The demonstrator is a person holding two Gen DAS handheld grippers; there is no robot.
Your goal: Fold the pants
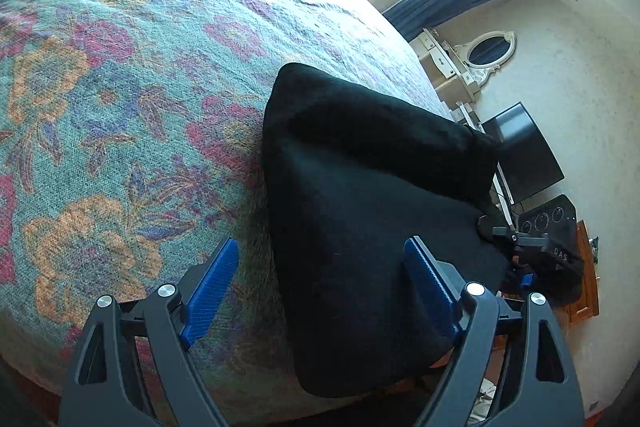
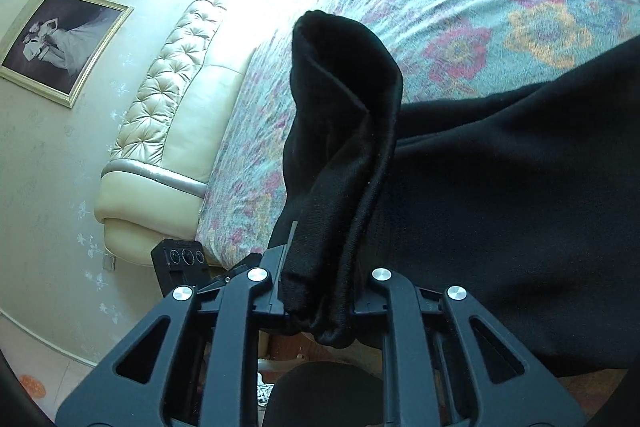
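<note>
1. Now the right gripper (image 2: 320,287) is clamped on a bunched end of the black pants (image 2: 500,207), cloth standing up from its jaws, likely a lift for the next fold.
2. Over to the left gripper (image 1: 316,287): jaws wide apart, nothing pinched, one blue pad (image 1: 212,291) above the floral bedspread (image 1: 120,87), the other over the cloth, apparently lining up on that edge.
3. Pants lie at the bed's near edge, partly doubled over, fold unfinished.
</note>
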